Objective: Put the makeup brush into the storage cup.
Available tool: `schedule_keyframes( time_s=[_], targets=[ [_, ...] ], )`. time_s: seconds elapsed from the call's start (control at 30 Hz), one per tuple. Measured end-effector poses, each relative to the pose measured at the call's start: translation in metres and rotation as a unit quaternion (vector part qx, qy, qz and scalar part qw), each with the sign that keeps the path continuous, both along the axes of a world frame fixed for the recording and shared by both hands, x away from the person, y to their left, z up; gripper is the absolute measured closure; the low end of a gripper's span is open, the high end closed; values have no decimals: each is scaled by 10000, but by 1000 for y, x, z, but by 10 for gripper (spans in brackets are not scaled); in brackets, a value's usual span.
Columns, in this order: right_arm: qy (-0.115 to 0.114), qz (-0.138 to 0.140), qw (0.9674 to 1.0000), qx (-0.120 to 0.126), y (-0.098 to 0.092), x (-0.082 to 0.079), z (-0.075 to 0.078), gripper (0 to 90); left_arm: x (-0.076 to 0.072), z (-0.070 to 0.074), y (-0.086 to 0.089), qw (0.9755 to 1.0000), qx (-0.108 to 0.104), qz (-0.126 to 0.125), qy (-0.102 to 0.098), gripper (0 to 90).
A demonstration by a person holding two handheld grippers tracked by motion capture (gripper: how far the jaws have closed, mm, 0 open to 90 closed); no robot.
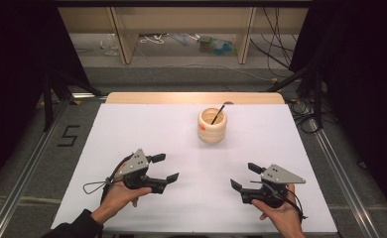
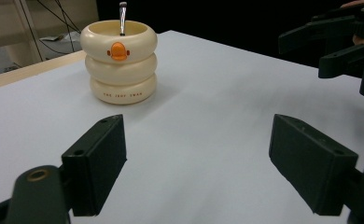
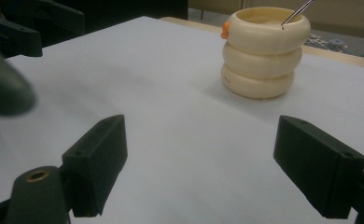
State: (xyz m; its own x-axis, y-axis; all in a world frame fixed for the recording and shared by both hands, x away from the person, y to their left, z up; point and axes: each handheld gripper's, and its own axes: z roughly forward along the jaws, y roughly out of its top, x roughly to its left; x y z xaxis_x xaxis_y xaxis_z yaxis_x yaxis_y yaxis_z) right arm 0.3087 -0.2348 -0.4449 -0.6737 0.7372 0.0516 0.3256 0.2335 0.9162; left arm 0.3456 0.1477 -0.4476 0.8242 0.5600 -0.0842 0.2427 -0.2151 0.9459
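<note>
A cream ringed cup [image 1: 212,126] with an orange beak-like knob stands upright toward the back middle of the white table [image 1: 147,129], and a thin dark-handled utensil [image 1: 218,113] leans inside it. The cup [image 2: 119,61] shows far left in the left gripper view, and the cup [image 3: 264,51] sits upper right in the right gripper view. My left gripper [image 1: 164,167] rests near the front left, jaws open and empty, well short of the cup. My right gripper [image 1: 245,176] sits front right, likewise open with nothing between its jaws.
The table's wooden far edge [image 1: 194,97] borders a floor with cables and clutter [image 1: 216,45]. Dark curtains flank both sides. Metal rails [image 1: 28,168] run along the table's left and right. In the left gripper view the right gripper [image 2: 339,46] appears at far right.
</note>
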Motion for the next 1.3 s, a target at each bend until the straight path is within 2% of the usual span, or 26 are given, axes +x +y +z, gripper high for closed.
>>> schedule_keyframes(
  time_s=[0.03, 0.07, 0.1, 0.13, 0.23, 0.3, 0.4, 0.47, 0.53, 0.67, 0.7, 0.8, 0.87, 0.93, 1.03, 1.07, 1.1, 1.13, 1.17, 1.3],
  targets=[
    [1, -1, 10000, 4, 0, 0, 0, 185, -1, 0, 1, 10000, -24, -18, -22, 190],
    [-92, 5, 10000, -12, 0, 1, 0, 185, -2, 0, 2, 9999, 10, -74, -90, 189],
    [-101, 3, 9999, -10, 0, 1, 0, 185, -4, -1, 2, 10000, -60, -26, -35, 189],
    [-106, 5, 9999, -14, 0, 1, 0, 185, -4, 0, 4, 9999, -27, -51, -105, 189],
    [-64, 1, 10000, 29, 0, 0, 0, 184, -8, 0, 7, 9999, -66, 12, -105, 188],
    [-2, 24, 9998, 187, 1, 0, 0, 183, -10, 0, 9, 9999, -88, 24, -122, 188],
    [-39, 28, 9997, 236, 1, 1, -1, 183, -14, -3, 11, 9999, -135, 66, -67, 188],
    [-48, 27, 9997, 243, 1, 0, -1, 182, -15, -2, 13, 9999, -97, 41, -131, 188],
    [-53, 30, 9997, 247, 1, 1, -1, 182, -15, -1, 15, 9998, -158, 60, -145, 188],
    [-61, 18, 9997, 233, 1, 1, -1, 182, -18, -2, 18, 9997, -156, 114, -140, 188],
    [36, -14, 10000, 39, -2, -1, 2, 182, -18, -2, 18, 9997, -142, 116, -136, 188],
    [48, -20, 10000, 37, -2, -1, 2, 182, -19, -3, 18, 9997, -167, 142, -81, 188],
    [-83, -44, 10000, 13, -2, 0, 2, 182, -18, -3, 18, 9998, -138, 118, -128, 188],
    [40, -22, 10000, 35, -2, -1, 2, 182, -18, -4, 17, 9998, -142, 113, -121, 188],
    [43, -20, 10000, 35, -2, -1, 2, 182, -18, -4, 17, 9998, -165, 81, -112, 188],
    [45, -19, 10000, 34, -2, -1, 2, 182, -18, -4, 17, 9998, -98, 94, -127, 188],
    [-34, -22, 10000, 20, -2, -1, 2, 182, -18, -5, 17, 9998, -108, 92, -125, 188],
    [40, -20, 10000, 37, -2, -1, 2, 182, -18, -5, 17, 9998, -102, 92, -120, 188],
    [41, -22, 10000, 36, -2, -1, 2, 182, -18, -5, 16, 9998, -125, 115, -70, 188],
    [38, -21, 10000, 40, -2, -1, 2, 182, -18, -5, 16, 9998, -129, 94, -89, 188]
  ],
)
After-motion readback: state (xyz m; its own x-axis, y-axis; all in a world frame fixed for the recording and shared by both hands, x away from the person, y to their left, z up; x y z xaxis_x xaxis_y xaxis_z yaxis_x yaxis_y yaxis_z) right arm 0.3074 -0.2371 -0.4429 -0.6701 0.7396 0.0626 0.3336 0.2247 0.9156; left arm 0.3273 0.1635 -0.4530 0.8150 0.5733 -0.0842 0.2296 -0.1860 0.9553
